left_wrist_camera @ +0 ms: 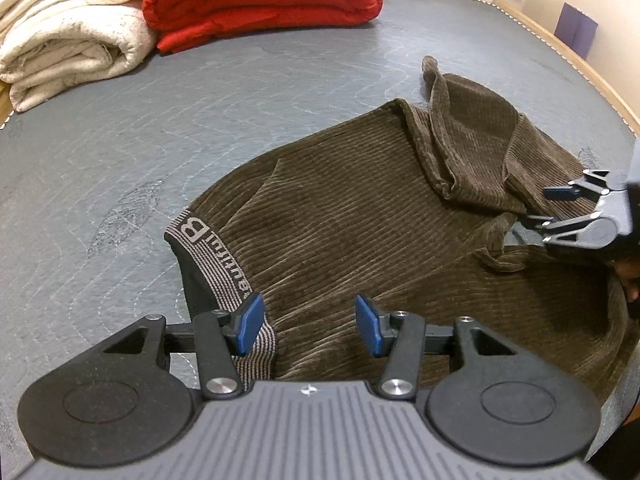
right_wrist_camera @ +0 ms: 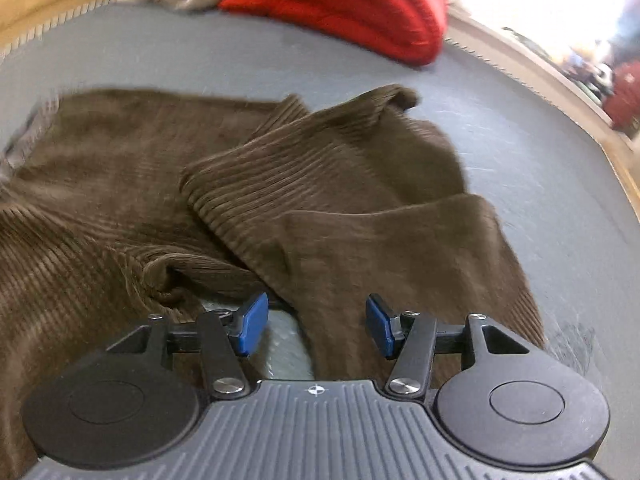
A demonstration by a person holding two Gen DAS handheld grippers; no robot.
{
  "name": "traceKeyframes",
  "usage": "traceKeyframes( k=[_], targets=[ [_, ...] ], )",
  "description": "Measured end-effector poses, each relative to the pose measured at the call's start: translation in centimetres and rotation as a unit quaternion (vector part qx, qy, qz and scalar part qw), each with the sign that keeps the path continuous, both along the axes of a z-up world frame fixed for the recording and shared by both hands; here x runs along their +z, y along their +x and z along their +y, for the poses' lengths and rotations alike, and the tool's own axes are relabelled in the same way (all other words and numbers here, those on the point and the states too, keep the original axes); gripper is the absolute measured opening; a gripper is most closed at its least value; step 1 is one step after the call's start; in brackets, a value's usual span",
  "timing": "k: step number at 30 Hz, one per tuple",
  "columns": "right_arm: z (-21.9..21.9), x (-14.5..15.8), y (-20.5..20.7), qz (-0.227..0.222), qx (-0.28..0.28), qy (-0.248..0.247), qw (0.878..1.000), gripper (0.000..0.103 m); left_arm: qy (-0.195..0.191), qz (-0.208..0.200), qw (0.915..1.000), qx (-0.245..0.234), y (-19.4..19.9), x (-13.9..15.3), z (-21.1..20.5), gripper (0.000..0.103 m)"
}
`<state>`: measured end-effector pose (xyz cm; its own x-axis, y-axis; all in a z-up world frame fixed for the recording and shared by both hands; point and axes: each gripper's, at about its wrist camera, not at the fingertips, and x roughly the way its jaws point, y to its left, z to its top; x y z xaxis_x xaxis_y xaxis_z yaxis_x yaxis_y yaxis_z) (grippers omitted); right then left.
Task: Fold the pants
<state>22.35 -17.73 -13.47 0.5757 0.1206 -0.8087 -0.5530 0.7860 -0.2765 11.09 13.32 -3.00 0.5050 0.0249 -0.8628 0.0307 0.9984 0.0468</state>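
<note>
Nearest to me, the left gripper [left_wrist_camera: 308, 324] hangs just over the waistband end of the brown corduroy pants [left_wrist_camera: 360, 216], its blue pads [left_wrist_camera: 252, 322] parted about halfway with nothing pinched between them; one pad sits above the striped elastic waistband [left_wrist_camera: 224, 272], which I take to be the corner it means to catch or pin for the next fold. Over on the other side the right gripper [right_wrist_camera: 318, 326] is likewise half open and holding nothing, its jaws poised above the hem of one leg where a sliver of the grey surface shows through (that view is smeared, so the exact edges of the cloth are hard to read). The pants lie on a grey quilted surface [left_wrist_camera: 120, 140], which looks like a bed or mattress, and they are only partly folded: the legs have been doubled back over the seat, but they sit askew, one leg [right_wrist_camera: 328, 152] rumpled and crossing the other, so I would judge some straightening is wanted before another fold. Further back, well apart from the work, a folded red blanket [left_wrist_camera: 264, 0] and a folded cream blanket [left_wrist_camera: 68, 32] rest side by side, touching, near the far edge.
</note>
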Motion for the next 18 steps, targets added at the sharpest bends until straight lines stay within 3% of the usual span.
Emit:
traceKeyframes(
  k=[1, 3, 4, 8, 10, 13, 15, 16, 18],
  targets=[
    [0.6, -0.3, 0.1, -0.008, 0.004, -0.018, 1.0, 0.049, -0.001, -0.001, 1.0, 0.003, 0.0, 0.1, 0.2, 0.056],
    [0.5, 0.0, 0.8, -0.008, -0.019, -0.023, 1.0, 0.016, -0.004, -0.002, 1.0, 0.008, 0.1, 0.2, 0.6, 0.056],
    [-0.2, 0.7, 1.4, 0.0, -0.04, 0.0, 0.999, 0.01, -0.005, -0.003, 0.9999, 0.01, 0.1, 0.3, 0.8, 0.056],
    [-5.4, 4.5, 1.4, -0.028, -0.115, 0.074, 0.99, 0.007, -0.01, -0.01, 0.9998, 0.013, -0.1, 0.9, 1.4, 0.056],
    [-9.9, 6.7, 0.7, -0.053, -0.174, 0.117, 0.976, 0.007, -0.01, -0.013, 0.9998, 0.01, -0.2, 1.1, 1.5, 0.056],
    [-19.1, 9.2, -1.9, -0.09, -0.285, 0.176, 0.938, 0.007, -0.008, -0.018, 0.9998, 0.005, -0.6, 1.5, 1.7, 0.056],
    [-25.6, 9.8, -4.3, -0.106, -0.371, 0.204, 0.9, 0.006, -0.011, -0.024, 0.9996, 0.0, -0.9, 1.9, 1.7, 0.056],
    [-29.4, 9.7, -5.9, -0.109, -0.419, 0.219, 0.874, 0.006, -0.012, -0.027, 0.9996, -0.002, -1.1, 2.1, 1.6, 0.056],
    [-35.0, 8.6, -8.8, -0.11, -0.495, 0.219, 0.833, 0.006, -0.011, -0.029, 0.9995, -0.006, -1.4, 2.1, 1.5, 0.056]
  ],
)
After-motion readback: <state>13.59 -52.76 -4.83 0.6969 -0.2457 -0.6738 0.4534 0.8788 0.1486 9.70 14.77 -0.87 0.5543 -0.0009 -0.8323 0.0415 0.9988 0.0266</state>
